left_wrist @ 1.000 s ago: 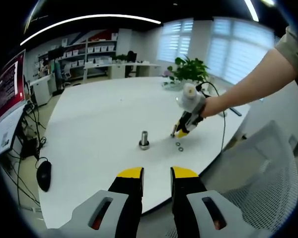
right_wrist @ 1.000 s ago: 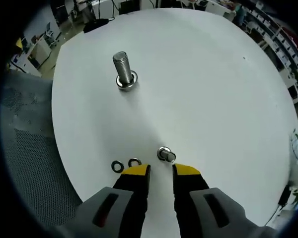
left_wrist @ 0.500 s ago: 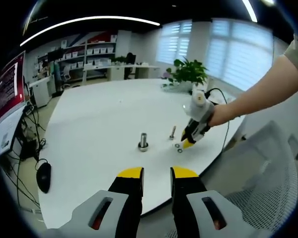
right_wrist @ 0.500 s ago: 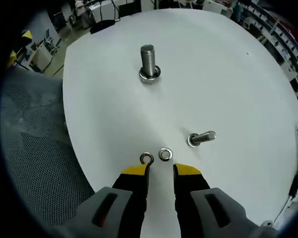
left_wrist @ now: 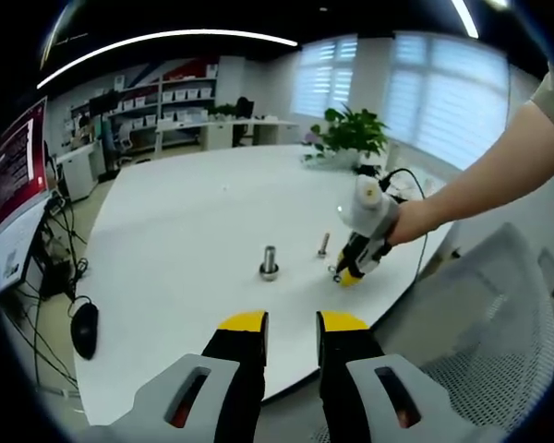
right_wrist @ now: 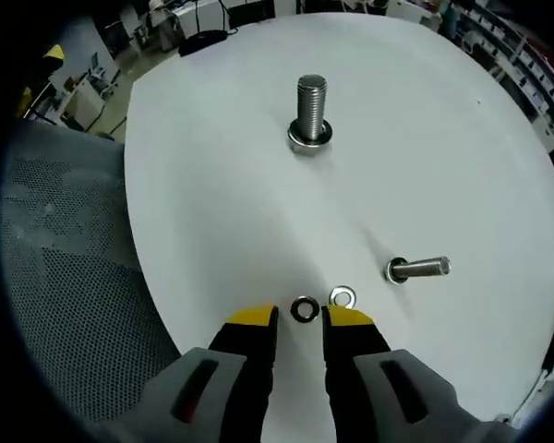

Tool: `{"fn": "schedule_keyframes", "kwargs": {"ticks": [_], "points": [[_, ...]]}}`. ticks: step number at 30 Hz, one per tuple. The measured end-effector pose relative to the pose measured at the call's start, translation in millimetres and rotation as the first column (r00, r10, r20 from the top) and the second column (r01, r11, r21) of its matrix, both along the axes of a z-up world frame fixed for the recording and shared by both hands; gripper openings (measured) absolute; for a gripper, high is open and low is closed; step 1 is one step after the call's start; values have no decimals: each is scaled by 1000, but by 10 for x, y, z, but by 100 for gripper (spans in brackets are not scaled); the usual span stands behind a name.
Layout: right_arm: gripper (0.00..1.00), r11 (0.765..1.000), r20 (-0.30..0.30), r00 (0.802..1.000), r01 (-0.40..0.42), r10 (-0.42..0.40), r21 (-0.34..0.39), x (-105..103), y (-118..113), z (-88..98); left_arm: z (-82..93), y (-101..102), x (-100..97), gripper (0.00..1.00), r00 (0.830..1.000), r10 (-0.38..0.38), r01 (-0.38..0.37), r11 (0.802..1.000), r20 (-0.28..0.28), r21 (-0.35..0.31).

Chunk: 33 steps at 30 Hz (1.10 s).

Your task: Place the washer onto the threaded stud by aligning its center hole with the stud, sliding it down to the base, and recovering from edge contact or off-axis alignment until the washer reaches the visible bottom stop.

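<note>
We straddle the dark washer (right_wrist: 304, 310) with the right gripper (right_wrist: 300, 318), fingers parted and empty; we settle squarely on the worktop (right_wrist: 222, 212) before pinching; the left gripper (left_wrist: 291, 325) idles, fingers apart.

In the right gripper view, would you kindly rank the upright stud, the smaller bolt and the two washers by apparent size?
1. Upright stud, though farthest away.
2. Smaller bolt.
3. Dark washer and shiny washer: too alike to rank.

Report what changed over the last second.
The right gripper swung from beside the small stud to the two washers and now straddles the darker one, jaws open, nothing gripped. The left gripper stayed back, open. Large stud and table unchanged.
</note>
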State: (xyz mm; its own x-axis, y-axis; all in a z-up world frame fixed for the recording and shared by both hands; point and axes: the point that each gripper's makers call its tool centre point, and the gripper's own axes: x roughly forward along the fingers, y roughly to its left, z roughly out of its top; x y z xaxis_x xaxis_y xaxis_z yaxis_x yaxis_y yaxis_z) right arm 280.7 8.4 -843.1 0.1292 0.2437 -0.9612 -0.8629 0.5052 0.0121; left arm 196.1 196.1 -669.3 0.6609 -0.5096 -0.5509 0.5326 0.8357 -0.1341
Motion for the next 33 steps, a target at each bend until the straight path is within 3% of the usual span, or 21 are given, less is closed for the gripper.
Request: {"fn": "schedule_keyframes", "kwargs": {"ticks": [8, 20, 26, 33], "points": [[16, 997, 34, 997, -69, 70, -24, 21, -60, 2, -12, 7, 6, 18, 1000, 4, -4, 1000, -6, 5], [17, 993, 34, 993, -116, 117, -16, -47, -122, 4, -22, 9, 7, 18, 1000, 5, -5, 1000, -10, 7], [17, 990, -2, 991, -135, 135, -52, -40, -108, -5, -23, 12, 6, 18, 1000, 4, -4, 1000, -9, 10], [18, 977, -24, 988, -157, 155, -142, -66, -84, -6, -18, 19, 9, 18, 1000, 9, -8, 1000, -6, 9]]}}
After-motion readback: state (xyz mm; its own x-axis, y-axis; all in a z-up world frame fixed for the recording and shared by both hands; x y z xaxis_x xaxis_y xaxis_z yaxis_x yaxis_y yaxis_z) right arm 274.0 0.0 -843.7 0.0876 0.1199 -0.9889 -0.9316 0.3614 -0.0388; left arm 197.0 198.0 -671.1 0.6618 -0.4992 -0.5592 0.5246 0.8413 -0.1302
